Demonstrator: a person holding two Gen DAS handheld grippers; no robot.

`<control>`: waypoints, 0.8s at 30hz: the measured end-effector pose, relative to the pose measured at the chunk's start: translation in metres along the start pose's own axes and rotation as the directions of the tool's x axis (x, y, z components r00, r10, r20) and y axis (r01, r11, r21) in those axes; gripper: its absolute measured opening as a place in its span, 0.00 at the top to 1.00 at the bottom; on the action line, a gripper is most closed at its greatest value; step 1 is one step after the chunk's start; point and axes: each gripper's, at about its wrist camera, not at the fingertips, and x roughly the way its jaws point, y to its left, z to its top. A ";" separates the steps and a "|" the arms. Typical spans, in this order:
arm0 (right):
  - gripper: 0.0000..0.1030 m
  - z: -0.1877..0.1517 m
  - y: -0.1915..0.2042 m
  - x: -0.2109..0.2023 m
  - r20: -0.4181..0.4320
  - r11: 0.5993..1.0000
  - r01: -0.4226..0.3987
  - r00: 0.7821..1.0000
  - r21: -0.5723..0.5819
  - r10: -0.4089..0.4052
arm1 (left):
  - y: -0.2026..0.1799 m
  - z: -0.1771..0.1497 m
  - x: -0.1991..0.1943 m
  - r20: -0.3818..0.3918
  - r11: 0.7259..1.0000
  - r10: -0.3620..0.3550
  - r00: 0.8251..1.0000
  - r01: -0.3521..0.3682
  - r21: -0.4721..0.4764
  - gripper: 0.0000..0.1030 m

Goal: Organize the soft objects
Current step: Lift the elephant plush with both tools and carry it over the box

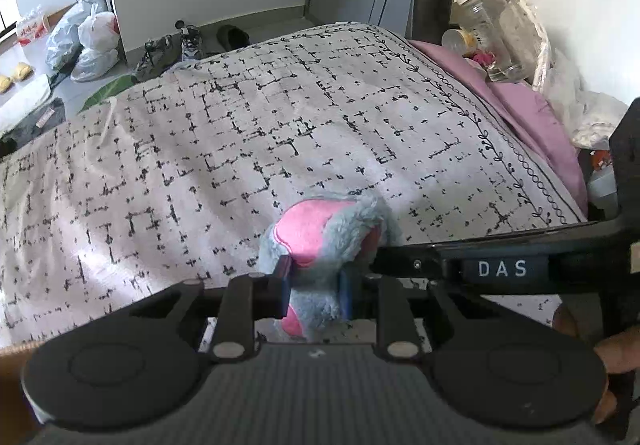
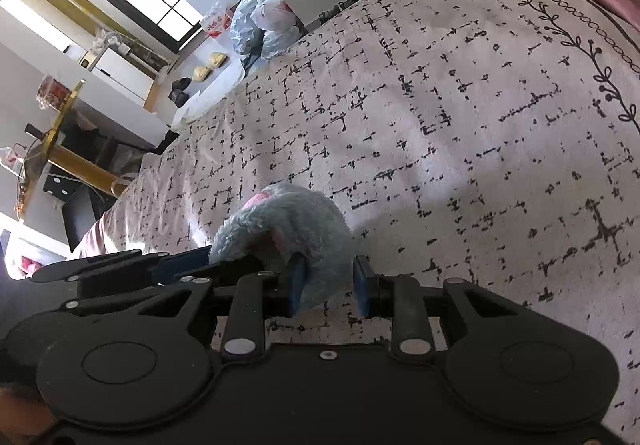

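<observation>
A fluffy grey-blue plush toy with pink patches is held over the bed. My left gripper is shut on it, its blue pads pressed into the fur. In the right wrist view the same plush toy sits between the blue pads of my right gripper, which is shut on it. The left gripper's black frame comes in from the left there, and the right gripper's frame marked DAS shows in the left wrist view. Both hold the toy just above the blanket.
A white blanket with black marks covers the bed, over a pink sheet. Clear bottles and a cup stand at the bed's far right. Shoes and plastic bags lie on the floor beyond the bed.
</observation>
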 end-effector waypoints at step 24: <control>0.92 -0.040 0.054 -0.067 0.023 0.996 0.033 0.999 -0.089 -0.031 | -0.016 -0.035 -0.076 -0.013 0.999 -0.029 0.999 0.030 0.024 0.78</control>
